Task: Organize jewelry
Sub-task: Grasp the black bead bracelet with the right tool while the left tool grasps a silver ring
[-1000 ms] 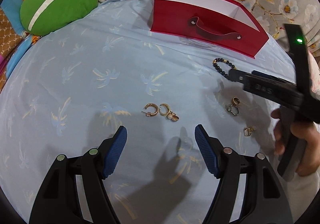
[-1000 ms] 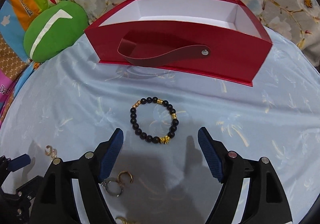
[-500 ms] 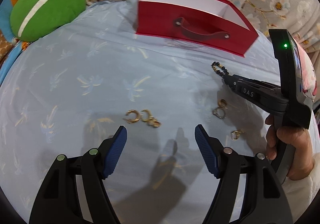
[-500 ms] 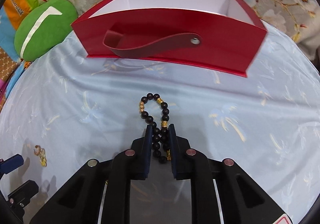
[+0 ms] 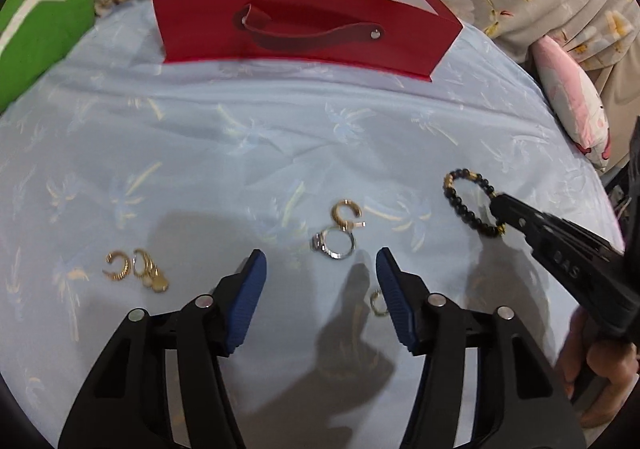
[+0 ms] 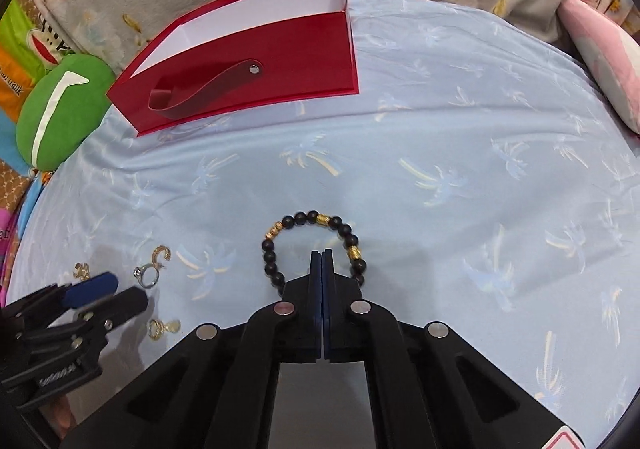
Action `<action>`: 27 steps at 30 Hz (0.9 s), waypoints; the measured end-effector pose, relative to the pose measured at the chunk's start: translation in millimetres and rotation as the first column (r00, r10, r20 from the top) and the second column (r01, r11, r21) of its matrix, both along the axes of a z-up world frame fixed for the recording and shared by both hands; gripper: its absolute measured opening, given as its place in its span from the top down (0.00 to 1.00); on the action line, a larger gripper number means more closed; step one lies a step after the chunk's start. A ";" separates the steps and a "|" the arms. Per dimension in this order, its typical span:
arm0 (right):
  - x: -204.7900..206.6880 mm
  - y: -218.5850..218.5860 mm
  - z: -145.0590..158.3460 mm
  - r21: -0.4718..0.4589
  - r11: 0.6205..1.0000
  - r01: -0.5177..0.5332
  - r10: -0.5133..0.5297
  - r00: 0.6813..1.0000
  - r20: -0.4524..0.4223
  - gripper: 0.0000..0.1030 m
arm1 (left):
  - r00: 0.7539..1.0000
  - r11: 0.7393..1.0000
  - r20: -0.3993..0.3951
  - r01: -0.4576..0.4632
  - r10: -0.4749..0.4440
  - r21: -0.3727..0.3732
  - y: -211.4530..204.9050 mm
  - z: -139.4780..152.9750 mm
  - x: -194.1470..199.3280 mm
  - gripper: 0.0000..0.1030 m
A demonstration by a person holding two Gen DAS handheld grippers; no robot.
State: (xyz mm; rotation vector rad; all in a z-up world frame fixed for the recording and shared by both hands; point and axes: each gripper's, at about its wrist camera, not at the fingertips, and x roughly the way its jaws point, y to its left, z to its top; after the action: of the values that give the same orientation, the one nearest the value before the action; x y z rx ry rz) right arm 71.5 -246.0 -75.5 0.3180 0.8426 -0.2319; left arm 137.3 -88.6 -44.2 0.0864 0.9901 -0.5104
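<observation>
A black bead bracelet with gold beads [image 6: 306, 217] loops out ahead of my right gripper [image 6: 321, 253], which is shut on the bracelet's near side. In the left wrist view the same bracelet [image 5: 460, 205] hangs from the right gripper [image 5: 499, 207]. My left gripper [image 5: 320, 275] is closing with nothing between its pads. A silver ring [image 5: 335, 243] and a gold hoop [image 5: 345, 211] lie just beyond its tips, and a small gold ring [image 5: 376, 303] lies by its right finger. The left gripper [image 6: 114, 293] sits low left in the right wrist view. The open red box [image 5: 304, 31] stands at the back.
Two gold earrings [image 5: 136, 269] lie left of my left gripper on the pale blue sheet [image 5: 240, 137]. A green cushion [image 6: 60, 113] sits at the far left, a pink pillow [image 5: 568, 97] at the right edge. A hand [image 5: 600, 369] holds the right gripper.
My right gripper shut on the bracelet and carried it away to the right of the box. My left gripper moved right from the earring pair to the ring and hoop, its jaws narrowing.
</observation>
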 end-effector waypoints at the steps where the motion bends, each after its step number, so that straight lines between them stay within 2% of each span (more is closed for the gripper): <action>1: -1.4 -0.8 -1.0 0.001 1.000 -0.002 0.002 1.000 -0.002 1.00 | 1.000 1.000 0.012 0.005 -0.005 0.011 -3.0 0.0 -0.2 0.49; 5: -7.0 -1.7 -4.3 0.000 1.000 -0.002 0.002 1.000 0.000 1.00 | 0.998 0.999 0.060 0.020 -0.022 0.046 -12.1 -1.6 -1.1 0.61; 7: -9.3 -3.1 -5.3 0.011 1.000 -0.001 0.001 1.000 0.008 1.00 | 0.997 0.998 0.073 0.023 -0.027 0.055 -14.8 -1.7 0.0 0.73; 9: -12.5 -7.0 -4.9 0.020 1.000 0.010 -0.010 1.000 0.018 0.97 | 0.998 0.999 0.062 0.028 -0.030 0.035 -12.9 -1.8 3.3 0.89; 10: -13.9 -9.0 -4.2 0.025 1.000 0.017 -0.018 1.000 0.021 0.94 | 0.998 0.999 0.052 0.028 -0.029 0.024 -11.6 -2.1 5.6 0.93; 12: -17.0 -12.6 -2.7 0.042 0.999 0.024 -0.026 0.999 0.029 0.86 | 0.999 0.999 0.039 0.035 -0.035 0.006 -8.7 -1.9 7.2 0.93; 14: -21.2 -15.1 -0.3 0.043 0.998 0.036 -0.037 0.999 0.038 0.70 | 0.999 0.999 0.033 0.043 -0.043 -0.003 -7.6 -2.2 5.8 0.94; 15: -22.7 -15.4 0.7 0.040 0.998 0.039 -0.041 0.998 0.042 0.67 | 0.998 0.999 0.031 0.048 -0.048 -0.006 -5.9 -2.1 5.0 0.94; 19: -29.3 -16.5 2.5 0.040 0.998 0.045 -0.047 0.998 0.050 0.61 | 0.998 0.998 0.030 0.057 -0.056 -0.005 0.1 -2.2 -2.2 0.94; 24: -29.9 -15.8 -0.2 0.043 0.998 0.040 -0.042 0.998 0.043 0.59 | 0.999 0.999 0.023 0.024 -0.024 -0.033 17.4 5.4 -7.0 0.94; 27: -25.4 -13.0 -3.2 0.040 0.999 0.027 -0.029 0.999 0.034 0.53 | 0.999 0.999 0.032 0.009 -0.007 -0.051 27.0 13.7 -8.7 0.94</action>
State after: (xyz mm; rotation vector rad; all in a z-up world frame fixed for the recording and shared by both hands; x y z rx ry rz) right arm 46.1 -258.9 -78.7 0.3699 0.8101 -0.2355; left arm 128.5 -61.6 -30.5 0.0523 0.9452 -0.5397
